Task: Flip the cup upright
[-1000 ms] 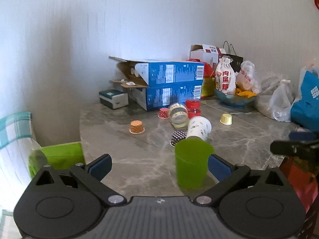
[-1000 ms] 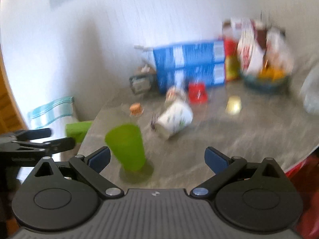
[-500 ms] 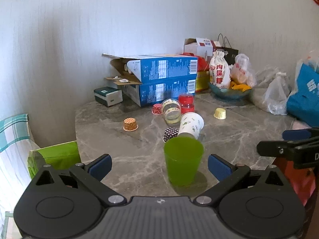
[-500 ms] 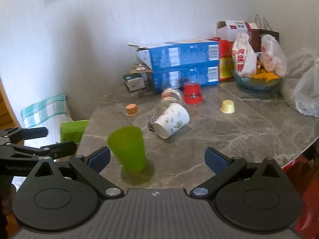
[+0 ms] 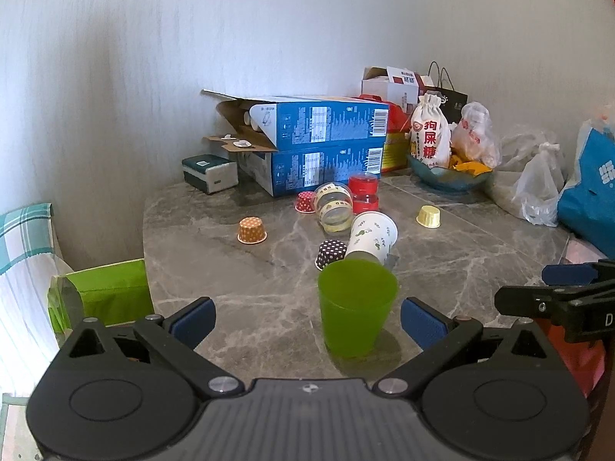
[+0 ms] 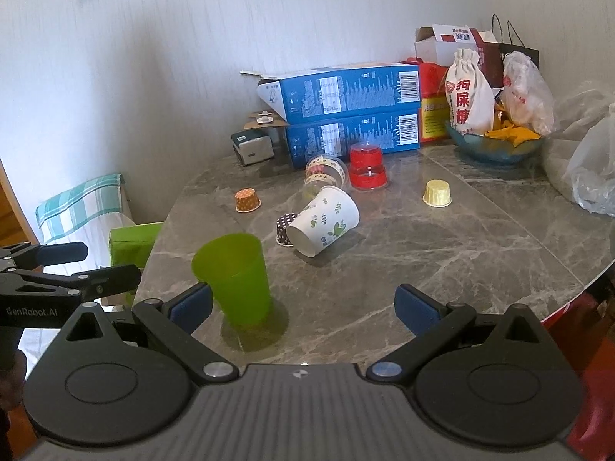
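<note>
The green cup (image 5: 356,309) stands upright, mouth up, on the grey marble tabletop (image 5: 246,288) near its front edge. The left gripper (image 5: 305,319) has its jaws spread wide and holds nothing; the cup sits between its blue pads (image 5: 192,322), closer to the right one and touching neither. The right gripper (image 6: 303,305) is likewise wide open and empty, with the cup (image 6: 234,280) just in front of its left pad (image 6: 191,304); whether the two touch cannot be told. Each gripper also shows at the edge of the other's view, the right one (image 5: 553,288) at the far right of the left wrist view, the left one (image 6: 77,269) at the far left of the right wrist view.

Behind the green cup a white paper cup (image 6: 323,226) with a leaf print lies on its side, its base towards the cameras. A dotted dark liner (image 6: 285,228) lies beside it, touching or nearly so. Further back are a clear cup (image 6: 324,176) on its side, a red cup stack (image 6: 367,171), an orange liner (image 6: 246,199) and a yellow liner (image 6: 437,193), the last two well apart from the rest. Two blue boxes (image 6: 346,115) are stacked against the wall, with a blue bowl (image 6: 496,148) of snacks to their right
</note>
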`<act>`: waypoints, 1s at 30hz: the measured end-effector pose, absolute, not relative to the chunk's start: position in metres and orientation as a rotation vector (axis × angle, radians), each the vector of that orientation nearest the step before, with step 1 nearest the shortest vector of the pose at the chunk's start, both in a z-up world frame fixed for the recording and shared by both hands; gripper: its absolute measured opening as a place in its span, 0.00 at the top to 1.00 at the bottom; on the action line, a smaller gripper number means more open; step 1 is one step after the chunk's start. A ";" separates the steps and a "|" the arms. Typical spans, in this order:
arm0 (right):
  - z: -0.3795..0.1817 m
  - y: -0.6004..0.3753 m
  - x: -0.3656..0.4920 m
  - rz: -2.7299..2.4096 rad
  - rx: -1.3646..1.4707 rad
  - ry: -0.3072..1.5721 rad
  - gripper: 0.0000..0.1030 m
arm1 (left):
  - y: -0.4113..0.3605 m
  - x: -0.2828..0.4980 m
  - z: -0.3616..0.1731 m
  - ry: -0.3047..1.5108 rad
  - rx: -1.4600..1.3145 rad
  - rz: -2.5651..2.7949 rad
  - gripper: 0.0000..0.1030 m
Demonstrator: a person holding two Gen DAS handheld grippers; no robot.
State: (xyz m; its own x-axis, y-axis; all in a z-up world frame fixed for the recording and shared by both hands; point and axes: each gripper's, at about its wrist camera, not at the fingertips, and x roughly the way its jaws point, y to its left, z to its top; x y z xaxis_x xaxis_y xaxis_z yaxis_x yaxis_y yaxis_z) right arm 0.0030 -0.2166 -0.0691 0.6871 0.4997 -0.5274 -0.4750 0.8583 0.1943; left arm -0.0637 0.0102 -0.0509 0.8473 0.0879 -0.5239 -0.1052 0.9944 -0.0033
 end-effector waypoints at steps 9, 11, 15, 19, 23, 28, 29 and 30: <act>-0.070 -0.217 0.006 0.551 0.052 0.608 0.01 | 0.012 -0.063 -0.051 0.552 -0.043 0.107 0.00; -0.070 -0.216 0.006 0.554 0.052 0.610 0.01 | 0.012 -0.062 -0.051 0.554 -0.045 0.105 0.00; -0.071 -0.217 0.008 0.558 0.051 0.614 0.01 | 0.010 -0.062 -0.051 0.554 -0.047 0.102 0.00; -0.072 -0.217 0.009 0.559 0.056 0.615 0.01 | 0.010 -0.062 -0.050 0.553 -0.049 0.101 0.00; -0.072 -0.217 0.010 0.557 0.059 0.617 0.01 | 0.010 -0.062 -0.050 0.552 -0.050 0.101 0.00; -0.072 -0.219 0.010 0.557 0.062 0.613 0.01 | 0.008 -0.061 -0.050 0.547 -0.054 0.097 0.00; -0.072 -0.219 0.010 0.556 0.063 0.612 0.01 | 0.008 -0.061 -0.050 0.547 -0.054 0.096 0.00; -0.072 -0.219 0.010 0.554 0.065 0.610 0.01 | 0.007 -0.061 -0.050 0.548 -0.053 0.096 0.00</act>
State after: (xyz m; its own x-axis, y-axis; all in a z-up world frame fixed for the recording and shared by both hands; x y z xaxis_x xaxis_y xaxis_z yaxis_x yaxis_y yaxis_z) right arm 0.0100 -0.2189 -0.0715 0.6792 0.5122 -0.5257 -0.4746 0.8528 0.2177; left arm -0.0612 0.0072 -0.0503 0.8493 0.0765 -0.5223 -0.1050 0.9942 -0.0252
